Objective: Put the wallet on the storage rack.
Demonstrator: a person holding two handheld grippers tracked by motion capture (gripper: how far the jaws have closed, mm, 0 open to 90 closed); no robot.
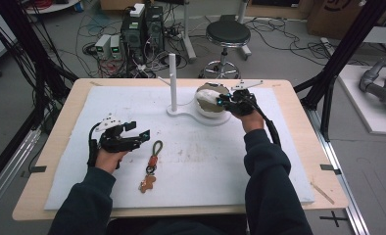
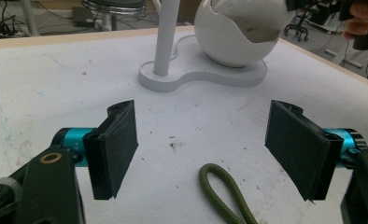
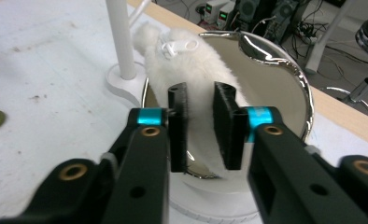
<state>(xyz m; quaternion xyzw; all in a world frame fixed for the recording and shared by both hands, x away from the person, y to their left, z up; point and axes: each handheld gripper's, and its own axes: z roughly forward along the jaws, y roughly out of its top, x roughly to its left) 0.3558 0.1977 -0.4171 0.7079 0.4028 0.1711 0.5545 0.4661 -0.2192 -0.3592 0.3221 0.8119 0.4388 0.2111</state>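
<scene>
The work in hand looks like putting small things into the round white bowl (image 1: 211, 104) that stands on a white stand base (image 1: 181, 111) with an upright post (image 1: 172, 81), at the far middle of the counter (image 1: 63, 107).

One part seems nearly done. A fluffy white plush pouch (image 3: 191, 79) with a small white zipper pull (image 3: 175, 45) lies across the bowl's shiny rim, partly inside and partly over the edge toward the post. The right claw (image 3: 199, 126) hangs right over it, its pads a narrow gap apart with the fluff between them; from the right gripper view I cannot tell whether the pads pinch the fur or only brush it, though they look slightly clear of it. In my judgement the pouch has been delivered but not quite settled, since part of it overhangs the rim.

What is left lies at the near left: a keychain (image 1: 151, 169) with an olive cord loop (image 2: 222, 193) and a small brown charm rests untouched on the white mat (image 1: 279, 161). The left claw (image 1: 138, 133) hovers just beside it, jaws wide apart and empty, the loop lying just ahead of and between its pads. Picking up the keychain is not yet begun.
</scene>
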